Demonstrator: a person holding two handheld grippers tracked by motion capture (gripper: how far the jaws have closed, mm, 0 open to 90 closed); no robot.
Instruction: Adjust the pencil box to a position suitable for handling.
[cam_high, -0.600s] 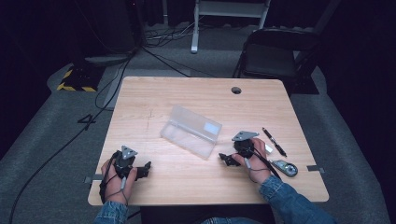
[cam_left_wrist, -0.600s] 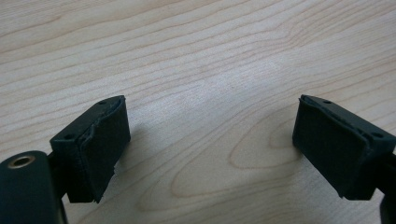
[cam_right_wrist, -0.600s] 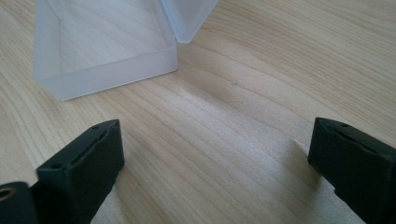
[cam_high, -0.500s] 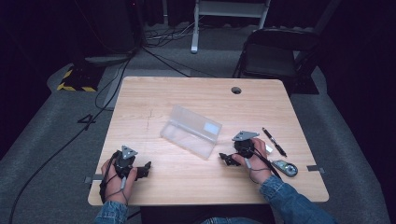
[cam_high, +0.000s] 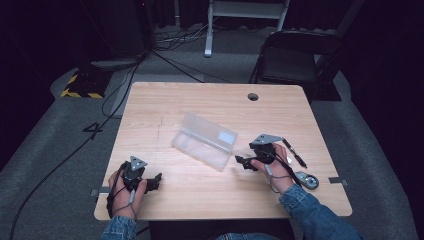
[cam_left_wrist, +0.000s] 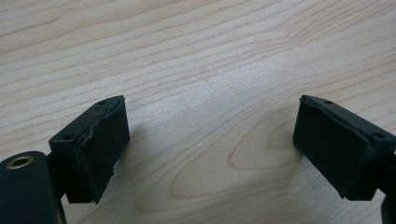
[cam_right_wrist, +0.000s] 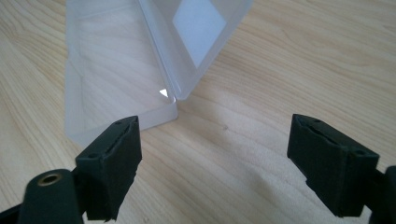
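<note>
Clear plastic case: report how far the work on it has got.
Done: the clear plastic case lies open on the table, its lid raised. In hand: nothing; the right gripper faces the case's near corner with jaws open, apart from it. The left gripper rests open over bare wood. Left: the pen and the small round item lie outside the case, by the right hand.

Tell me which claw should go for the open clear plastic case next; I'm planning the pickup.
Right, probably. The right claw sits open beside the open clear plastic case, facing it. The left claw rests open near the wooden table's front edge, farther away.
</note>
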